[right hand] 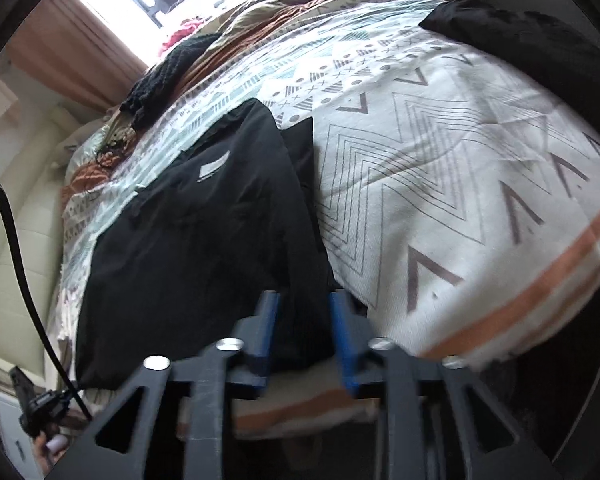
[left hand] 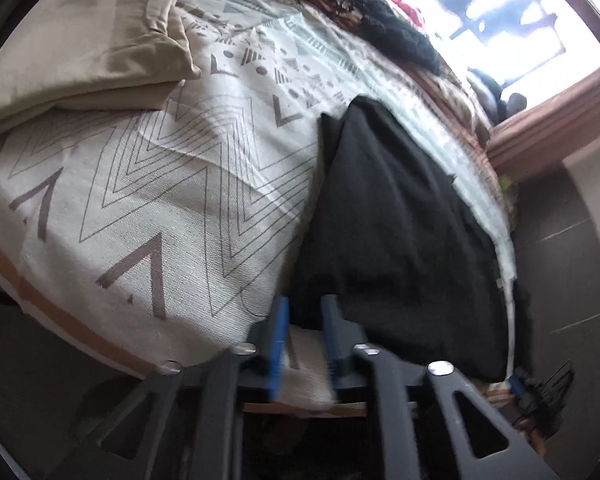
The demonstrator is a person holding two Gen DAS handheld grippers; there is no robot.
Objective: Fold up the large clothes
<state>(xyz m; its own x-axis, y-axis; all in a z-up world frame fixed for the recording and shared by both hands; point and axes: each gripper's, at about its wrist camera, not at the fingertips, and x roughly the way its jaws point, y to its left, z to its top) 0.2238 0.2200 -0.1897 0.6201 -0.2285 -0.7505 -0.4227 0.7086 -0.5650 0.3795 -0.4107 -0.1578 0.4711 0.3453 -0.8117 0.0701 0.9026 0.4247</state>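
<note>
Garment black, flat on bedspread; pillow beyond; both tools released.

The black garment's near hem slips out of sight behind the left gripper. Outside the window everything is glare, shapes unreadable. The dark bundle runs off the right wrist view's edge. The label is too blurred to read.

Open bedspread beside the black garment

I see wide bare bedspread for a claw to pass; black garment fills the window side, beige pillow and dark knit heap block the far end.
</note>
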